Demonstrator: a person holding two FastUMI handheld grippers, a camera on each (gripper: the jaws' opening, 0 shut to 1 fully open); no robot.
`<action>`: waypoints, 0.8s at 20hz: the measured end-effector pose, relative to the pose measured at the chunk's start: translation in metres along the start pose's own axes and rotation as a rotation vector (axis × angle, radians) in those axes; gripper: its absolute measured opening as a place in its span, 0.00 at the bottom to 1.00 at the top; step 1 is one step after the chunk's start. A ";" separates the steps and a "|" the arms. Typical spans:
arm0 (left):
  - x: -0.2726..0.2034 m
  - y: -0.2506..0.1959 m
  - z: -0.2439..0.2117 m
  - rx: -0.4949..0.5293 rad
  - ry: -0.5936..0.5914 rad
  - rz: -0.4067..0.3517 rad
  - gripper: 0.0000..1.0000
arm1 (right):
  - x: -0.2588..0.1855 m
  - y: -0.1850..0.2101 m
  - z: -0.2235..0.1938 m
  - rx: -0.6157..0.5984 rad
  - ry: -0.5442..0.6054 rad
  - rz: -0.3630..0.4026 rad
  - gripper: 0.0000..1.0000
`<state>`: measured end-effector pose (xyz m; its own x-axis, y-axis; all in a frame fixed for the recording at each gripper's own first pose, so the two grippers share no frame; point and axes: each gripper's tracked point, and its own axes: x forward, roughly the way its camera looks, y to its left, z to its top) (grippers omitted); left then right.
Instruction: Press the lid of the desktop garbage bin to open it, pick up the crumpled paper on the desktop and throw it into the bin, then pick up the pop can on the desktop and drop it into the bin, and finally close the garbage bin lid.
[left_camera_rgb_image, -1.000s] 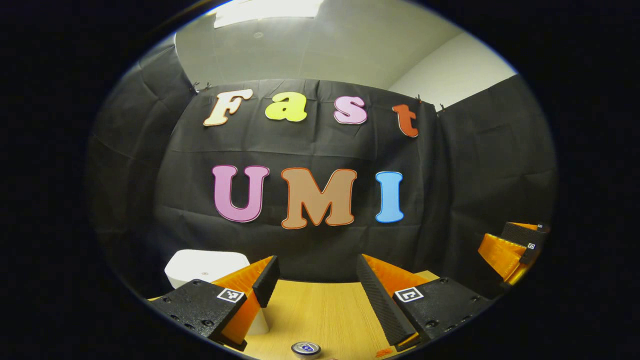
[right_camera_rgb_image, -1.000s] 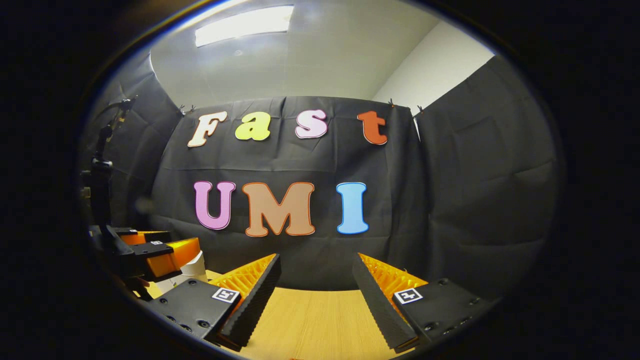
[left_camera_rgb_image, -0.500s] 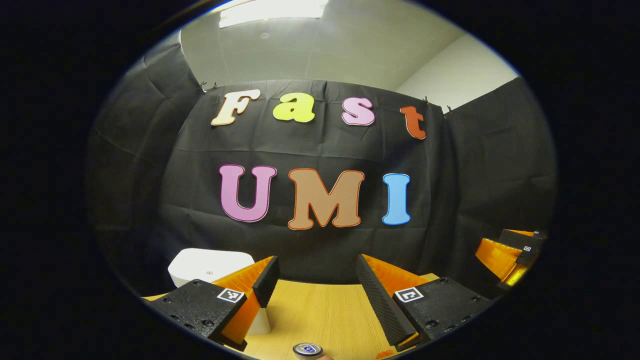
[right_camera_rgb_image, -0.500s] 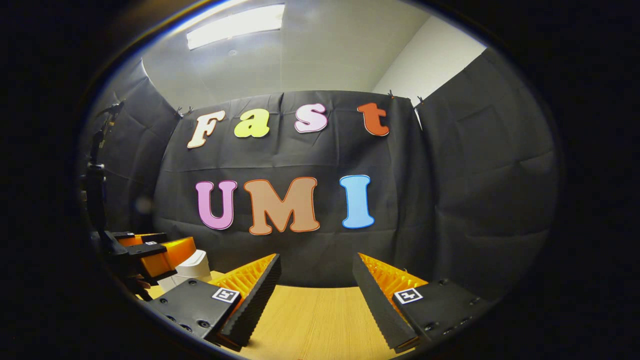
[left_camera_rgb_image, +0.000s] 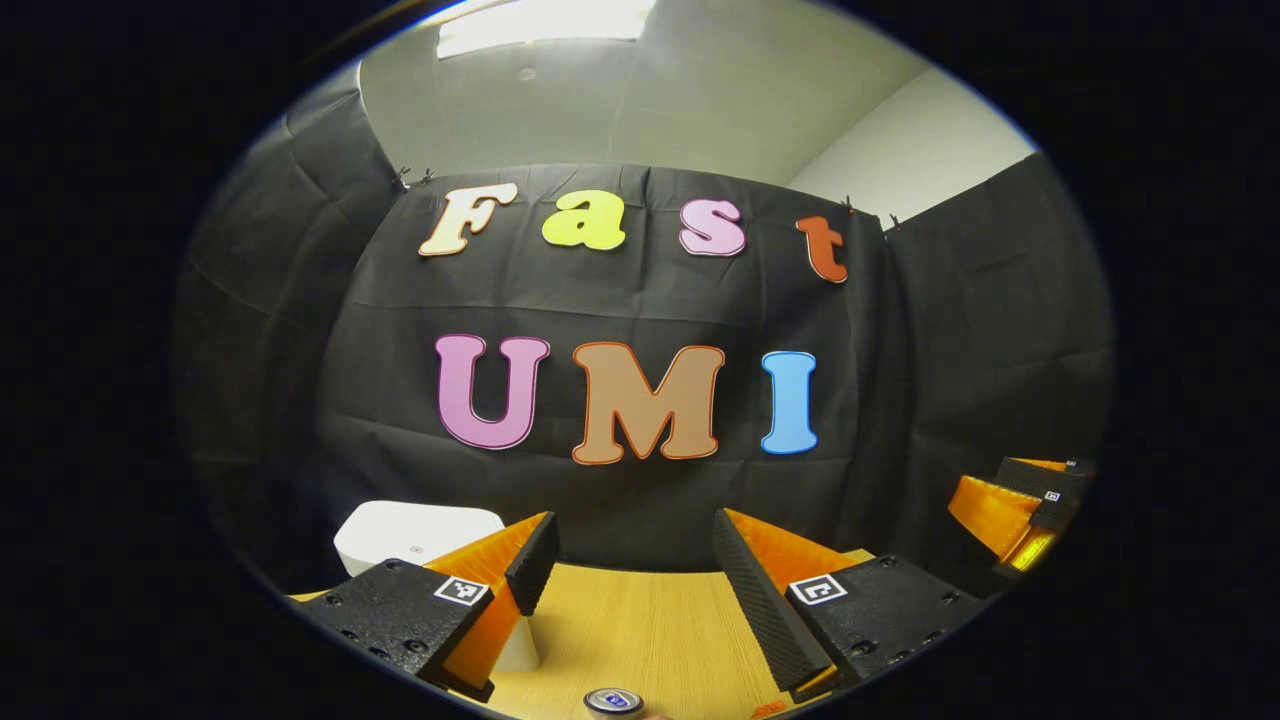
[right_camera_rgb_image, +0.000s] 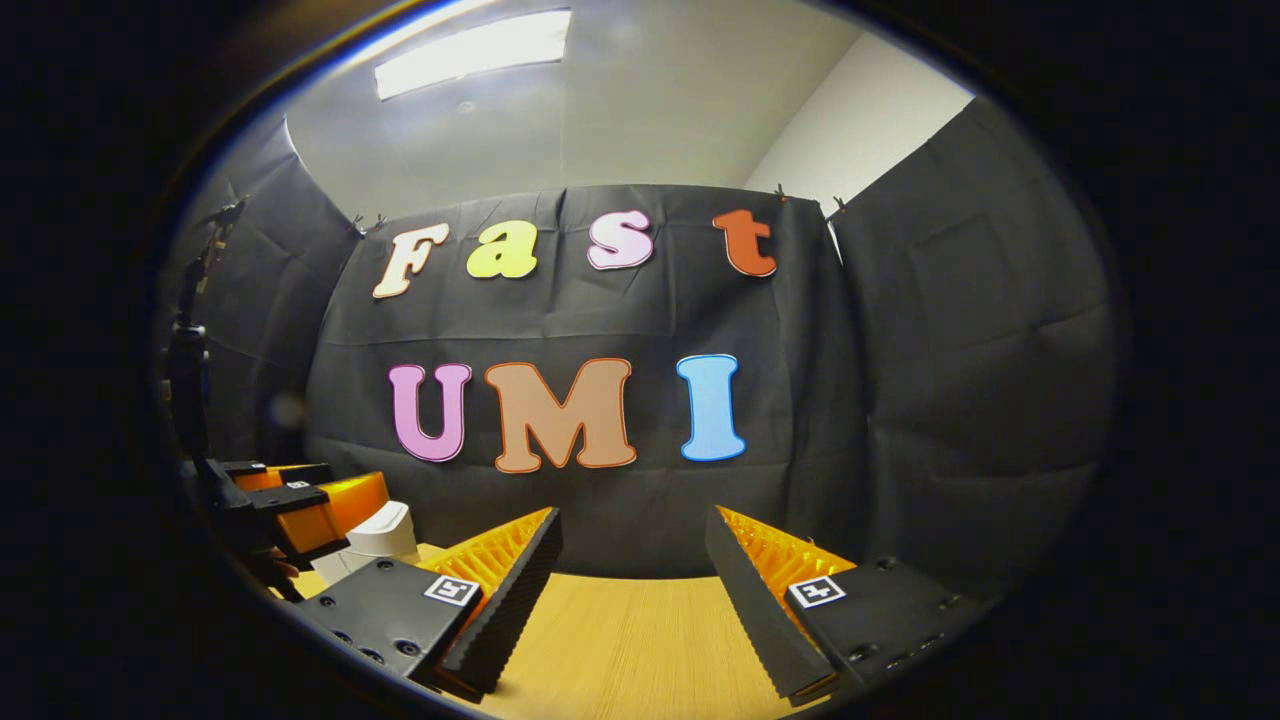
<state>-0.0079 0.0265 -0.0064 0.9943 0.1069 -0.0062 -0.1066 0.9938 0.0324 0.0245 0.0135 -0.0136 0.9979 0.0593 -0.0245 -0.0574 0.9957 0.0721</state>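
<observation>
A white garbage bin (left_camera_rgb_image: 410, 535) with its lid down stands on the wooden table (left_camera_rgb_image: 640, 625), behind and left of my left gripper (left_camera_rgb_image: 635, 560), which is open and holds nothing. The top of a pop can (left_camera_rgb_image: 613, 700) peeks in at the bottom edge, below the gap of the left gripper. My right gripper (right_camera_rgb_image: 630, 565) is open over the table, also holding nothing. In the right gripper view the bin (right_camera_rgb_image: 380, 530) shows at the left, partly behind the left gripper (right_camera_rgb_image: 300, 505). The right gripper (left_camera_rgb_image: 1020, 500) appears at the far right of the left gripper view.
Black cloth walls close the booth at the back and on both sides. A dark stand (right_camera_rgb_image: 190, 380) rises at the far left of the right gripper view. Bare wooden table (right_camera_rgb_image: 620, 650) lies between the right gripper's fingers.
Both views have shifted slightly; the left gripper drifted a little so the bin and can sit marginally lower. Both grippers stay open.
</observation>
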 end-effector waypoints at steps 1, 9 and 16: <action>0.000 0.000 0.000 0.002 -0.001 0.002 0.93 | 0.000 0.000 -0.001 0.000 0.000 -0.002 1.00; -0.002 0.005 0.005 0.019 -0.015 0.011 0.84 | -0.001 0.001 -0.003 -0.007 0.007 0.004 1.00; -0.002 0.014 0.007 0.031 -0.018 0.042 0.30 | -0.001 0.002 -0.004 -0.013 0.007 0.013 0.96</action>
<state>-0.0118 0.0399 0.0014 0.9889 0.1478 0.0135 -0.1483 0.9869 0.0637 0.0238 0.0155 -0.0170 0.9969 0.0723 -0.0304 -0.0704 0.9958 0.0590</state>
